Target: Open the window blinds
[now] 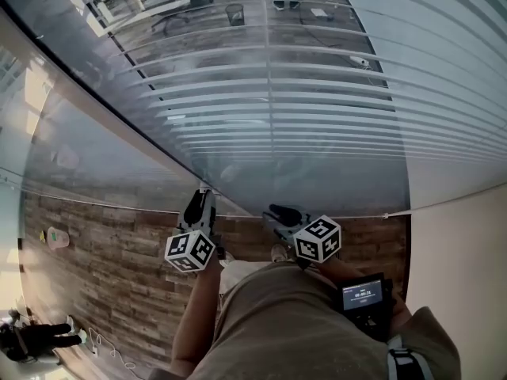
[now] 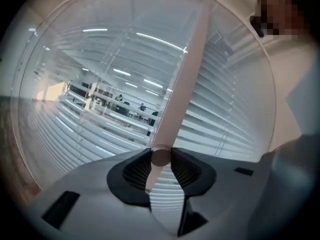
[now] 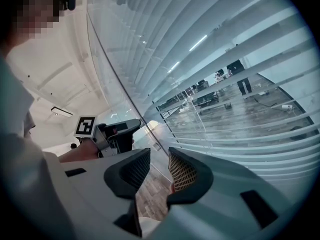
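Left tongs (image 2: 161,156) — clamped on the lower end of the tilt wand (image 2: 181,84). Right tongs (image 3: 159,168) — jaws apart, nothing between them, facing the window blinds (image 3: 240,109).

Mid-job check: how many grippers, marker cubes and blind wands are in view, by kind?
Grippers: 2 (left gripper, right gripper)
Marker cubes: 2 (left marker cube, right marker cube)
Blind wand: 1, clamped between the left fingers
Total: 5
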Available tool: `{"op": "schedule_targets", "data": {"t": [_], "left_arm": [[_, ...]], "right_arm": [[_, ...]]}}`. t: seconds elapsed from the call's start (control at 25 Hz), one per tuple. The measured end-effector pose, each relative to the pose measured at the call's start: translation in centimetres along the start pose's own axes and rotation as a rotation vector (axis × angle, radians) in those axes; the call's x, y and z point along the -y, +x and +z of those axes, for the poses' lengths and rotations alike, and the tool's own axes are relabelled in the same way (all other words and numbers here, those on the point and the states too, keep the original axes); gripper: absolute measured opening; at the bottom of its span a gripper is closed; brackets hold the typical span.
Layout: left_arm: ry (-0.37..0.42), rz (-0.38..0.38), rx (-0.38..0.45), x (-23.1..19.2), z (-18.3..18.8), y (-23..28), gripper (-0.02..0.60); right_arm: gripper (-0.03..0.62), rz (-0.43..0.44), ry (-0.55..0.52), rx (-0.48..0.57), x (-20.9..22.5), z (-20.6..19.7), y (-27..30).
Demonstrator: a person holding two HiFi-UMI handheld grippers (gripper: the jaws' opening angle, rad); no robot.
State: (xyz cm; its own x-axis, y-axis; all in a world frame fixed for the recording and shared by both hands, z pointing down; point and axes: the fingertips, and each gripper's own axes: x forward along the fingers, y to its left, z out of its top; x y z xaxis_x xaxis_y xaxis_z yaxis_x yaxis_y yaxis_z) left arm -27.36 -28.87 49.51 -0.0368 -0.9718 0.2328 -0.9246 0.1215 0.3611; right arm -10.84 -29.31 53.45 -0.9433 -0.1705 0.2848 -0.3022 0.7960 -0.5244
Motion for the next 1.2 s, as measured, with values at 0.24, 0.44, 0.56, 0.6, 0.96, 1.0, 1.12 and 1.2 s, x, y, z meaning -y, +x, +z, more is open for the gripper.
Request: {"op": "schedule_targets", "data": {"t": [0.24,0.44,0.56,0.6,0.96,1.0,1.12,1.2], "left_arm": [[0.253,0.052,-0.015,0.6,0.1,-0.1,0.135],[0.461,0.097,-0.024,0.9,0.1,0.0,0.135],[0.605,0.13,-0.038,1.1,0.0,0.0,0.135],[0.653,0.142,-0.042,1.2,0.0,0.0,0.135],[0.895,0.219,-0.066,1.1,-1.5,0.1,0.135],[0.897,0.218,-0.069,1.0,-1.4,0.1,0.135],[0.886,0.214,-0.068,0.9,-0.9,0.2,0.135],[0.858,0.205,-0.064,1.0,-1.1,0.3,0.135]], "right_arm": [[0.109,0.002,-0.005,-0.004,0.1,0.3,-0.1],[0.108,0.003,-0.003,-0.01,0.2,0.1,-0.1],[0.108,0.003,-0.004,-0.011,0.2,0.0,-0.1],[0.108,0.003,-0.004,-0.012,0.2,0.0,-0.1],[0.107,0.006,-0.001,-0.01,0.3,-0.8,-0.2],[0.108,0.006,-0.001,-0.009,0.3,-0.7,-0.2],[0.107,0.005,-0.001,-0.007,0.0,-0.2,0.0],[0.107,0.005,0.0,-0.004,0.1,-0.5,-0.1]]}}
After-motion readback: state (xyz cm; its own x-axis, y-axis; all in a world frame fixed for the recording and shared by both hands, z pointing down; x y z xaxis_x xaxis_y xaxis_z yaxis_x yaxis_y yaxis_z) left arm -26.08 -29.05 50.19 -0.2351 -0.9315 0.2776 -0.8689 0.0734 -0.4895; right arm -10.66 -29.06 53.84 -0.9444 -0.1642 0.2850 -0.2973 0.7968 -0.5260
